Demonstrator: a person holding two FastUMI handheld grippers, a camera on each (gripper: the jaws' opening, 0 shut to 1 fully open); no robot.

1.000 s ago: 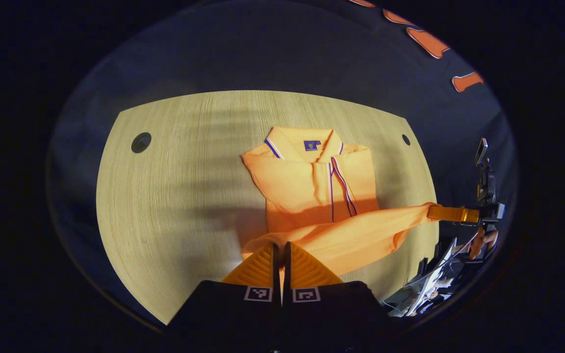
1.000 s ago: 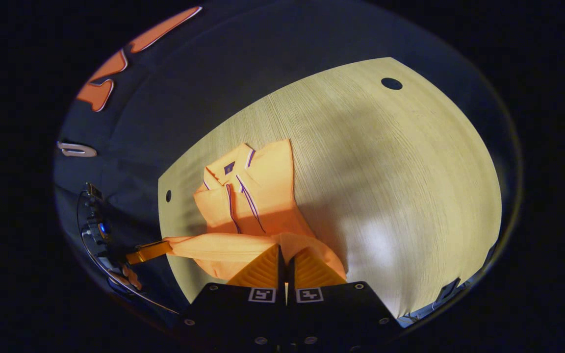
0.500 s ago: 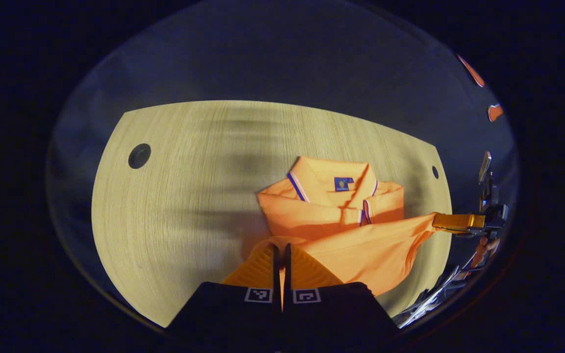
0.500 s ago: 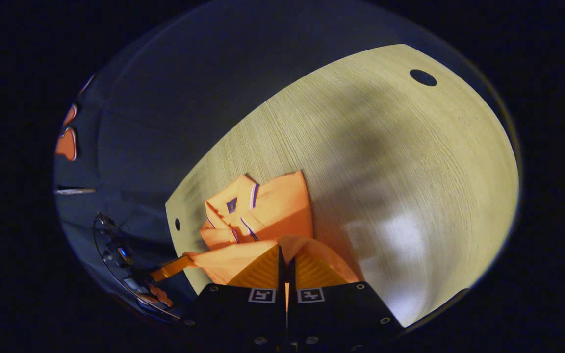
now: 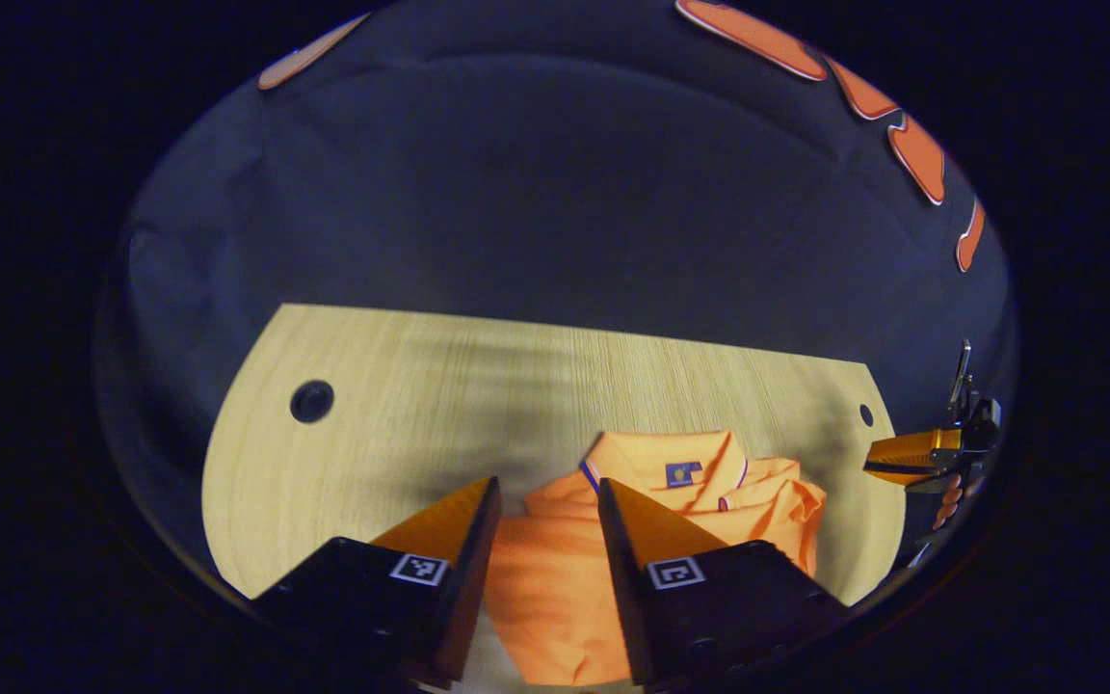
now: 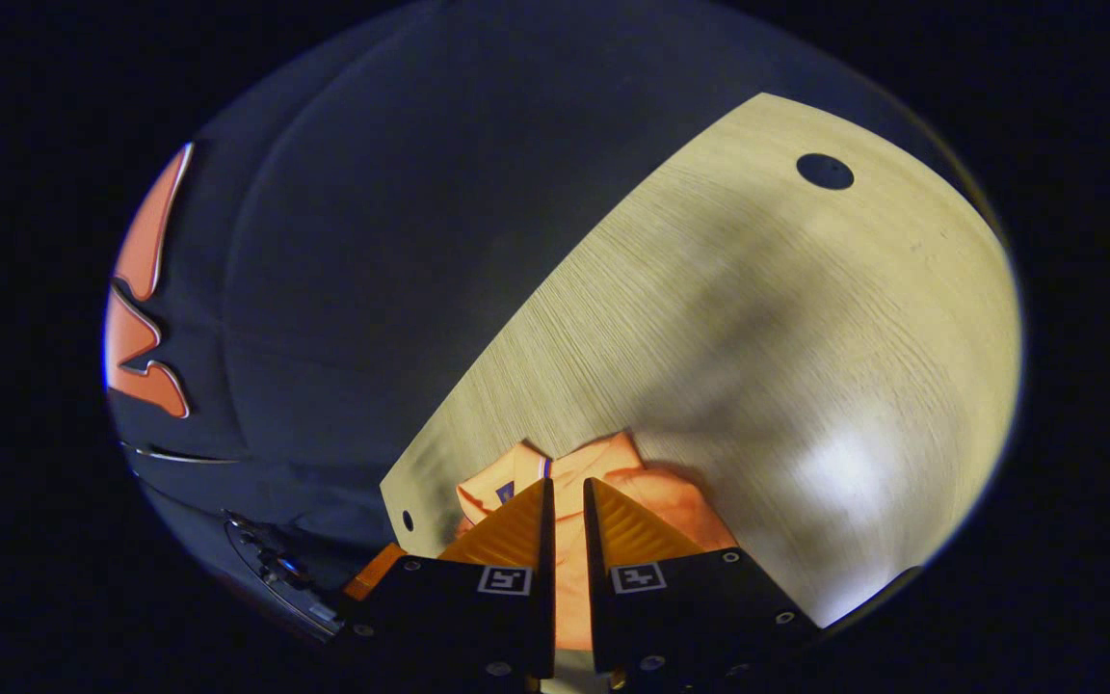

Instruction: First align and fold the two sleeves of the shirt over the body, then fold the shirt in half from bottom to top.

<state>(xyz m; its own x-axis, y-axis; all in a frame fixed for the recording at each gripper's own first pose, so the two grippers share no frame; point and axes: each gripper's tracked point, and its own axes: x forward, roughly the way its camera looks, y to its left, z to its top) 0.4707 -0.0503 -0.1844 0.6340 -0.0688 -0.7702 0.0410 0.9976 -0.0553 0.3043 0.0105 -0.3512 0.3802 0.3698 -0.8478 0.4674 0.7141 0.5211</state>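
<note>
The orange polo shirt (image 5: 685, 482) lies folded on the light wood table (image 5: 401, 424), collar and blue label facing up at its far end. My left gripper (image 5: 547, 487) hovers over the shirt's near part, open, with the orange cloth showing in the wide gap and nothing held. In the right gripper view the shirt (image 6: 661, 496) lies just beyond and under my right gripper (image 6: 566, 482), whose fingers stand a narrow gap apart, off the fabric. From the left gripper view the right gripper (image 5: 907, 453) hangs at the table's right end, clear of the shirt.
The table has a large round hole (image 5: 311, 401) at its left and a small one (image 5: 865, 414) near its right end. The black booth wall rises behind the far edge. Bare wood (image 6: 806, 318) spreads to the right of the shirt.
Both grippers carried the shirt's bottom edge up toward the collar, then let go. The left one opened wide and the right one a little. The fabric now rests folded on the table.
</note>
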